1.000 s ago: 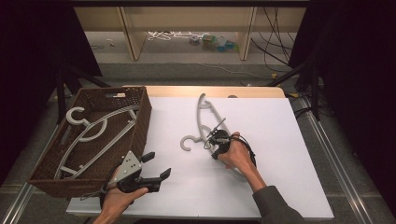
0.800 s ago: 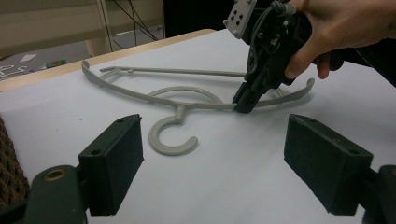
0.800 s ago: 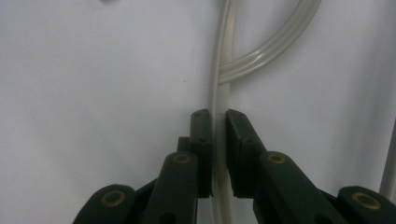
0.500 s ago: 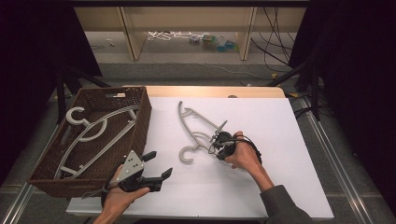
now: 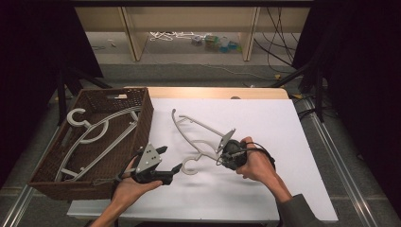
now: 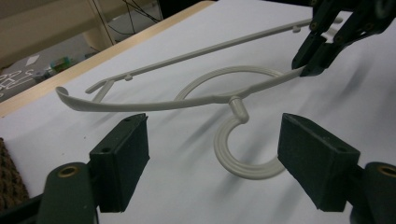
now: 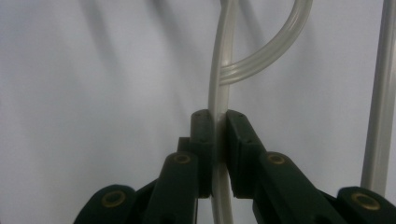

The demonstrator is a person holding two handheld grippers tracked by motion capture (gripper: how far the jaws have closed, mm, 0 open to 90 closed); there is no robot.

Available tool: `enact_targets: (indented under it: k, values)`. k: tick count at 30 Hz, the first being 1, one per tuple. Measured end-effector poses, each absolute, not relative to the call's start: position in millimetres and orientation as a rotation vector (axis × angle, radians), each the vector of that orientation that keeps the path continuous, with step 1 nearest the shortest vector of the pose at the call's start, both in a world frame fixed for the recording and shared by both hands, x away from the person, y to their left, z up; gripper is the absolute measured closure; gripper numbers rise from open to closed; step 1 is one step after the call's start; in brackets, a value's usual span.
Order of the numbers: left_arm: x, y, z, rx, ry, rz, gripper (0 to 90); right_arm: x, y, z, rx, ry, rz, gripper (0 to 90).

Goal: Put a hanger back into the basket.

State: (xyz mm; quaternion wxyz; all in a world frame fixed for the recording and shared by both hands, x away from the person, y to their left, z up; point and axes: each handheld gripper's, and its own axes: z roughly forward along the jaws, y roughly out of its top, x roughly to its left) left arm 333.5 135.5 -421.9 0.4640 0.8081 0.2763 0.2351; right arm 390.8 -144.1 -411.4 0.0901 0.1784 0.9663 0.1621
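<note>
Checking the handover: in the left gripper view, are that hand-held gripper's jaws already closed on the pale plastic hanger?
No, the left hand-held gripper stands wide open, its black pads apart from the pale grey plastic hanger lifted ahead.

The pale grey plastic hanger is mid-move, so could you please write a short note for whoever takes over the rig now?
Right gripper: shut on the pale grey plastic hanger, clamping one shoulder arm and holding it tilted above the white table.
Left gripper: open, nothing between the jaws, which have just closed a little; it points at the hanger's hook.
Brown wicker basket at the table's left already holds other hangers.
Left to do: probably carry this hanger to the basket and release it.
</note>
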Motion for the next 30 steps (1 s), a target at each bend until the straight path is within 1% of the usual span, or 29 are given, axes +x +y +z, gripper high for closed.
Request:
enact_targets:
  k: [5,7,8,9,10,12,15,21,27,30]
  values:
    - [344.9,124.4,-416.8,2.039,0.65,0.603,25.2,377.4,-147.2,-404.2,0.482,2.871,0.499,82.7]
    - [350.3,121.0,-415.5,2.081,0.599,0.614,25.4,372.6,-148.7,-402.2,0.464,2.871,0.502,82.7]
    - [353.1,119.6,-416.1,2.121,0.572,0.591,25.4,370.1,-149.4,-402.0,0.462,2.861,0.508,82.7]
    - [353.1,119.6,-416.1,2.121,0.572,0.591,25.5,368.1,-150.5,-401.1,0.462,2.854,0.514,82.7]
    - [358.1,117.0,-419.6,2.143,0.53,0.588,25.7,366.1,-151.4,-400.3,0.462,2.86,0.51,82.6]
    - [361.8,115.6,-423.2,2.192,0.497,0.607,27.4,363.0,-153.4,-398.2,0.449,2.868,0.51,82.7]
    - [364.1,113.0,-425.1,2.208,0.482,0.64,27.4,358.3,-155.6,-396.4,0.435,2.869,0.503,82.7]
    - [366.5,108.3,-427.3,2.24,0.444,0.652,29.5,349.5,-158.5,-394.0,0.409,2.879,0.497,82.7]
    - [363.2,98.5,-430.4,2.269,0.37,0.627,31.4,340.7,-162.6,-388.7,0.378,2.887,0.523,82.7]
    - [364.0,96.3,-431.9,2.297,0.342,0.658,32.5,336.3,-162.2,-385.8,0.364,2.893,0.523,82.7]
